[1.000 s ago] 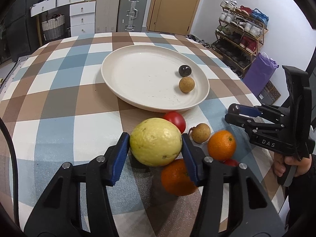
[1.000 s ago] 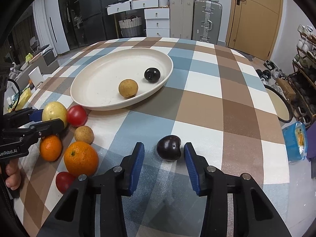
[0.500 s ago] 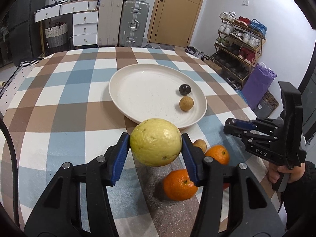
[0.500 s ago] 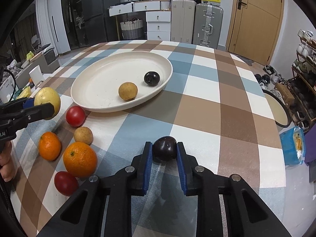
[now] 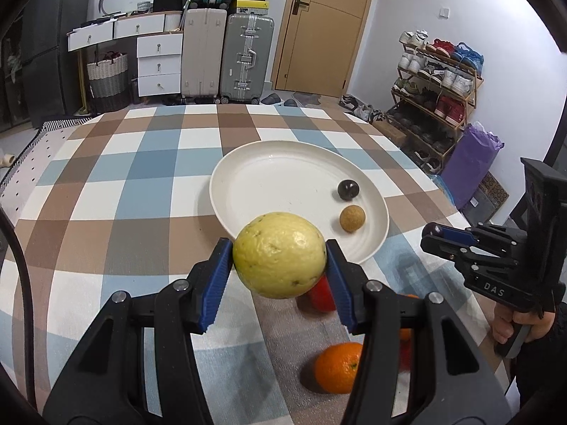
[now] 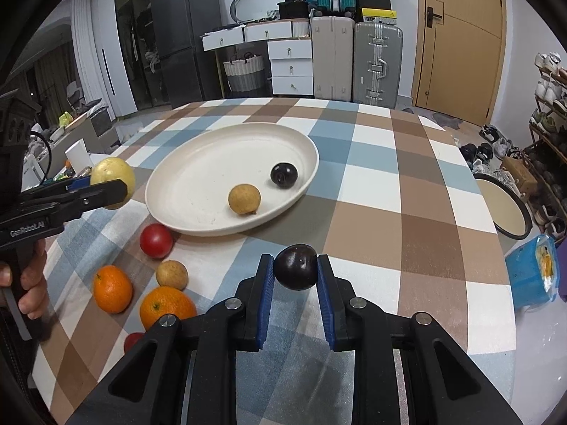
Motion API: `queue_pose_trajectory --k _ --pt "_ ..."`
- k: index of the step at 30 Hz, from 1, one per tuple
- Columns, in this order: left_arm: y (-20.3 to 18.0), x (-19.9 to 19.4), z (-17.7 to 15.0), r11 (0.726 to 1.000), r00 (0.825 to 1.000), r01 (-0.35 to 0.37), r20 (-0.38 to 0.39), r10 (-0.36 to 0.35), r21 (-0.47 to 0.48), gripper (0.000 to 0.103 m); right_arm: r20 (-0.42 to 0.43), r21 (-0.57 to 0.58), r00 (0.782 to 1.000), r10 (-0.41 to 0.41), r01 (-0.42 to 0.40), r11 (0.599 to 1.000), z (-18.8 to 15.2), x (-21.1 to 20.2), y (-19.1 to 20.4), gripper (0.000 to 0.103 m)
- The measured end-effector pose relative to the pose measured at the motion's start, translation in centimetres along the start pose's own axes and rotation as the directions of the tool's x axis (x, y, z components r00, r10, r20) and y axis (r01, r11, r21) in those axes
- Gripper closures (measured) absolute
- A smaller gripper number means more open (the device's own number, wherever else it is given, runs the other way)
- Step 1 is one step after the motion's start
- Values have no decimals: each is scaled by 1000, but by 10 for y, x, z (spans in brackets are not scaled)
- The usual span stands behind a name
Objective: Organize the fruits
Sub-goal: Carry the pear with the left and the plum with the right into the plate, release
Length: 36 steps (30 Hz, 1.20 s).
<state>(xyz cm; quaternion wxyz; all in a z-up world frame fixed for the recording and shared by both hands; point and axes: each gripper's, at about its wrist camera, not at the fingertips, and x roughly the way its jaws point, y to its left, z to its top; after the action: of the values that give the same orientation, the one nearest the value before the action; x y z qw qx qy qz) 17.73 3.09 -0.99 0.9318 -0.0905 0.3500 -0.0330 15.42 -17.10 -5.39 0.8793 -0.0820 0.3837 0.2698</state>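
Observation:
My left gripper (image 5: pixel 280 264) is shut on a large yellow-green fruit (image 5: pixel 279 265) and holds it above the table, just short of the white plate's (image 5: pixel 248 184) near rim. My right gripper (image 6: pixel 296 271) is shut on a dark plum (image 6: pixel 296 272), lifted off the checked tablecloth. The plate (image 6: pixel 198 191) holds a small brown fruit (image 6: pixel 244 199) and another dark plum (image 6: pixel 283 175). On the table beside the plate lie a red tomato (image 6: pixel 156 241), a small brown fruit (image 6: pixel 172 275) and two oranges (image 6: pixel 112 288) (image 6: pixel 167 311).
A second red fruit (image 6: pixel 133 341) lies near the table's front edge. In the left wrist view an orange (image 5: pixel 336 366) and a red fruit (image 5: pixel 320 294) lie under the gripper. Suitcases, drawers and a shoe rack stand beyond the table.
Both grippers have risen with their fruit. The right gripper closed on the dark plum and lifted it. The left gripper has carried the yellow-green fruit up and toward the plate.

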Motion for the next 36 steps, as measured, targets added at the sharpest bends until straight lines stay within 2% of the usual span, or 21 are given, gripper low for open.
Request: queue_pose_trajectory --k 10,21,36 --pt "10 14 19 999 1000 -7 27 8 -36 53 70 -26 997 38 -36 999 25 -8 13 79" --pt "15 41 33 999 1000 -18 17 18 -42 53 101 -37 990 94 -91 995 51 17 20 79" --pt "15 64 30 999 999 -34 -9 34 -20 53 97 -20 987 126 -124 992 52 44 13 78"
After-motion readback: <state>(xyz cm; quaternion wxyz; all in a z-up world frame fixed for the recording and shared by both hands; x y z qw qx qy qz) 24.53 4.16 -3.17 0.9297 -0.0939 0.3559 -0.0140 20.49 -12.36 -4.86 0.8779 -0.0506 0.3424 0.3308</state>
